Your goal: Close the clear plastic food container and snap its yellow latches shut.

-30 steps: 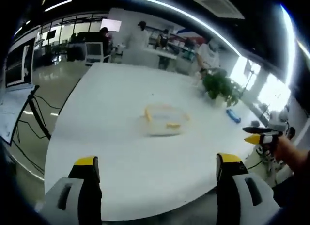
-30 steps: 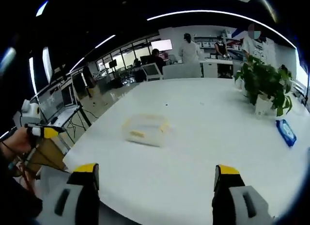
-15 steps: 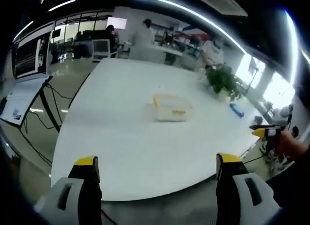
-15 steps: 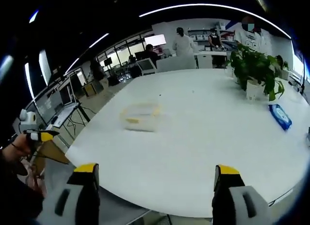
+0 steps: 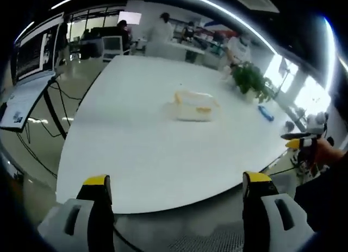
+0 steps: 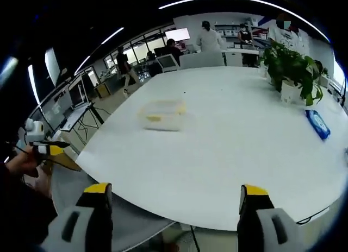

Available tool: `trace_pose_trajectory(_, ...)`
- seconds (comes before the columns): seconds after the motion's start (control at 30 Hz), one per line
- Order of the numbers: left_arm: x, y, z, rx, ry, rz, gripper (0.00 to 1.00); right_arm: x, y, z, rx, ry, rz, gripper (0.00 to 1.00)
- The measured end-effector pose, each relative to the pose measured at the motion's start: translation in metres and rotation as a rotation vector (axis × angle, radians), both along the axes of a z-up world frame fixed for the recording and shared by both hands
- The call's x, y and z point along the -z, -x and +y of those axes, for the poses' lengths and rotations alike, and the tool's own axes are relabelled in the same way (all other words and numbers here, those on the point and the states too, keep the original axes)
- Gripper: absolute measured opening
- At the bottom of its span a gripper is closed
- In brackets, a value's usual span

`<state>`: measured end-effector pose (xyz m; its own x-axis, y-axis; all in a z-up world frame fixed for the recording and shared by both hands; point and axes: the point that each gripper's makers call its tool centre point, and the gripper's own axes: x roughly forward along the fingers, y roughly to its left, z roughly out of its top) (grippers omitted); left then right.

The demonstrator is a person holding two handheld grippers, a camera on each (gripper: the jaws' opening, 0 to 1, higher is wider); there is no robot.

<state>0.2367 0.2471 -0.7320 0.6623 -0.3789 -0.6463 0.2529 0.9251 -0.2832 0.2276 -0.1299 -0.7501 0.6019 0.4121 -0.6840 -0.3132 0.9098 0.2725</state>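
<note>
A clear plastic food container (image 5: 194, 106) with yellow latches sits near the middle of a large white table (image 5: 136, 149); in the right gripper view the container (image 6: 162, 114) lies left of centre. My left gripper (image 5: 176, 200) is open, held well back beyond the table's near edge. My right gripper (image 6: 173, 206) is open too, also back from the table's near edge. In the left gripper view the right gripper (image 5: 300, 143) shows at the far right in a hand. In the right gripper view the left gripper (image 6: 48, 149) shows at the far left in a hand.
A potted plant (image 6: 293, 73) and a blue packet (image 6: 317, 124) stand on the table's far right side. Desks with monitors (image 6: 70, 108), cables and several people (image 5: 161, 32) fill the room behind. Bare floor lies below the table's near edge.
Both cameras have drawn back from the table, so the container looks smaller and more of the table edge and floor shows. The container itself has not moved.
</note>
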Motion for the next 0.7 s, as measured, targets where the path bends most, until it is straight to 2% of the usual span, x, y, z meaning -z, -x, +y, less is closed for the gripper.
trace_pose_trajectory(0.3,0.005,0.006,0.000,0.003,0.018,0.009,0.99,0.006,0.007,0.004,0.009,0.006,0.040,0.97)
trace_pose_trajectory(0.7,0.017,0.005,-0.002,0.031,0.037,0.037,0.99,0.004,0.010,0.012,0.002,0.058,0.036,0.91)
